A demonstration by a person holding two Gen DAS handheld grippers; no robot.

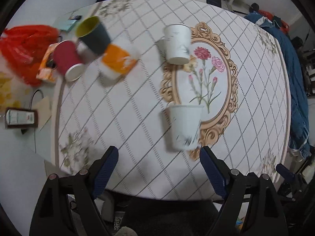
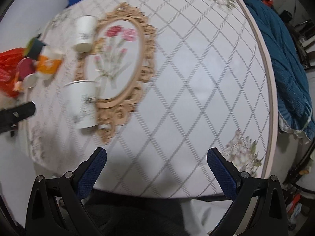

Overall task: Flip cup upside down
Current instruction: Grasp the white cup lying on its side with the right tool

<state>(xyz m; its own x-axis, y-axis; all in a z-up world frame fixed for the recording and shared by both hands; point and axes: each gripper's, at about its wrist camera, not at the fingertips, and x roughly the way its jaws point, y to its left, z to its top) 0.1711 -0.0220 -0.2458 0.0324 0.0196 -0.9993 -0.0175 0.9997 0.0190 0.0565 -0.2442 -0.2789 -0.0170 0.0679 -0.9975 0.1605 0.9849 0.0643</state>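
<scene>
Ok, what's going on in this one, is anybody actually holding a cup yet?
Not yet. Both the left gripper and the right gripper hang open and empty above the table. Five paper cups are on it. The nearest white cup sits just ahead of the left gripper, another white cup farther back, with a dark cup, red cup and orange cup clustered at the left.

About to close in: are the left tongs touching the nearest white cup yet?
Apart. The left wrist view shows tablecloth between the open left tongs and the nearest white cup.
</scene>
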